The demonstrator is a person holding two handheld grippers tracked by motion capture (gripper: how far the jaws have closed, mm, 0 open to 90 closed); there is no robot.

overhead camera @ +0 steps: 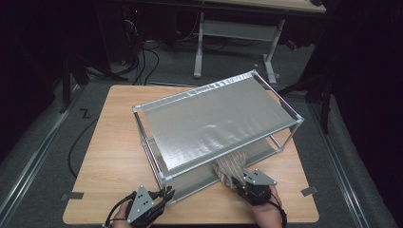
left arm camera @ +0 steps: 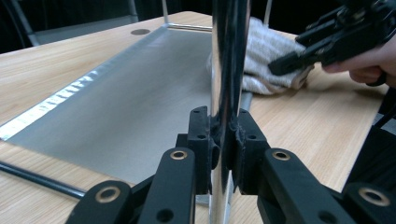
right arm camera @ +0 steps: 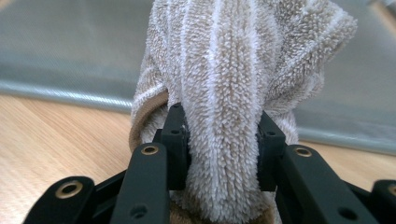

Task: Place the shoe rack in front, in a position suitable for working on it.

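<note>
The left gripper (left arm camera: pixel 224 149) has its fingers clenched on the rack's chrome corner post (left arm camera: pixel 229 70), seemingly to steady it. The right gripper (right arm camera: pixel 219 149) grasps a bunched striped towel (right arm camera: pixel 233 70), which lies at the lower shelf (overhead camera: pixel 199 178) edge on the worktop (overhead camera: pixel 109 142), apparently for wiping.

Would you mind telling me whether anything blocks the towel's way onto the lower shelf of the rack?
Nothing visible does. The right hand-held gripper grips the towel at the lower shelf edge, and the shelf surface beyond looks bare. The left hand-held gripper clamps the corner post, off to the side.
</note>
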